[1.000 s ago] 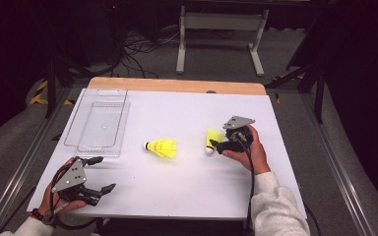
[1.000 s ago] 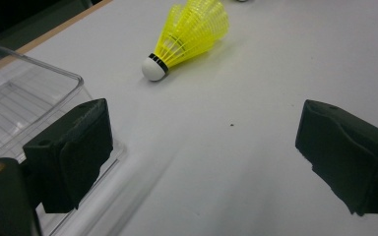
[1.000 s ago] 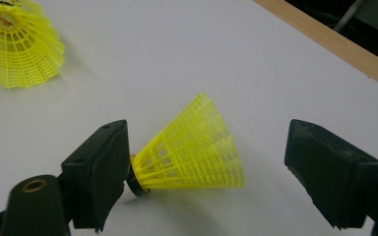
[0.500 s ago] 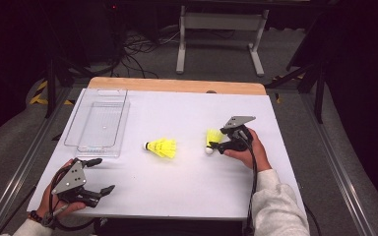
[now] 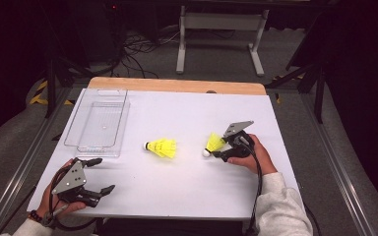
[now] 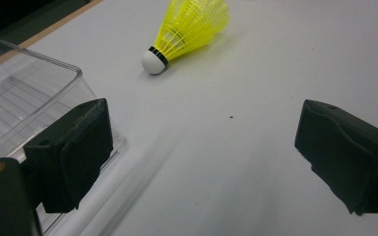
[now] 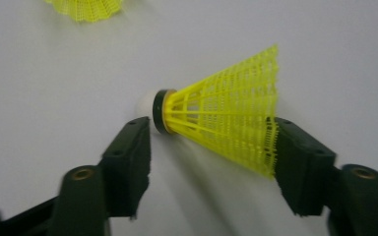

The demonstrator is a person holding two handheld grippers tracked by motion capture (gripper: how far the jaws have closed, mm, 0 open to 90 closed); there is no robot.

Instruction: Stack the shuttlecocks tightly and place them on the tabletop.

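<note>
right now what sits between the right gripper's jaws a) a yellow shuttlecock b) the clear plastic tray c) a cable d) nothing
a: in the right gripper view a yellow shuttlecock lies between the jaws of the right gripper, which have just been closing around it.

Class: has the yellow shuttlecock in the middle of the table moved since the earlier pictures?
No. The middle shuttlecock lies at the same spot relative to the clear tray.

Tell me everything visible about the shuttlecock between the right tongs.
The shuttlecock is yellow plastic mesh, with a flared skirt, a dark band and a white rounded cork tip. It lies on its side on the white table. The right tongs have just been closing around it: one jaw sits by the band, the other at the skirt's rim, seemingly touching.
</note>
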